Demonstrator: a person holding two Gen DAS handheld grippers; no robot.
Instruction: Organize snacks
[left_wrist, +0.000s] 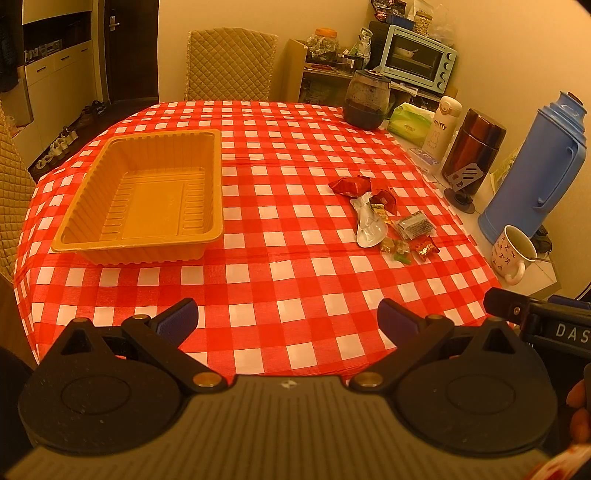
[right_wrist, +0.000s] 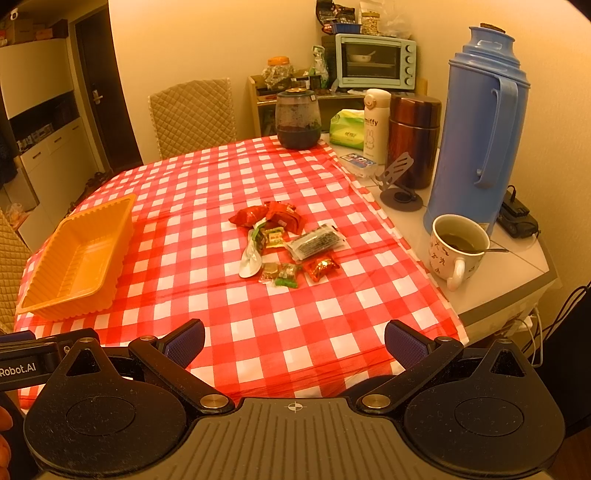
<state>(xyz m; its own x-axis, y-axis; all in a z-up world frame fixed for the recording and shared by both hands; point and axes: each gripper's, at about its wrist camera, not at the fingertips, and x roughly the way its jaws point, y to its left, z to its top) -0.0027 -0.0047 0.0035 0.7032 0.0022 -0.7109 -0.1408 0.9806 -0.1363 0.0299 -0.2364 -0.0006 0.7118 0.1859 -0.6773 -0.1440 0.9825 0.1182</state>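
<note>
An empty orange plastic tray (left_wrist: 210, 177) (right_wrist: 122, 225) sits on the left of the red-checked tablecloth. A heap of wrapped snacks lies to its right: red packets (left_wrist: 351, 184) (right_wrist: 280, 216), a white wrapper (left_wrist: 369, 225) (right_wrist: 251, 260), a dark clear-wrapped bar (left_wrist: 413, 225) (right_wrist: 317, 242), small green candies (left_wrist: 397, 251) (right_wrist: 286, 275) and a small red candy (left_wrist: 426, 249) (right_wrist: 323, 267). My left gripper (left_wrist: 288, 319) hovers open near the table's front edge, holding nothing. My right gripper (right_wrist: 294, 341) is open too, well short of the snacks.
Along the right side stand a blue thermos (right_wrist: 476, 140), a mug of tea with a spoon (right_wrist: 456, 249), a brown canister (right_wrist: 413, 136), a white bottle (right_wrist: 375, 125), a tissue pack (right_wrist: 345, 127) and a dark jar (right_wrist: 297, 118). A quilted chair (left_wrist: 231, 64) stands behind the table.
</note>
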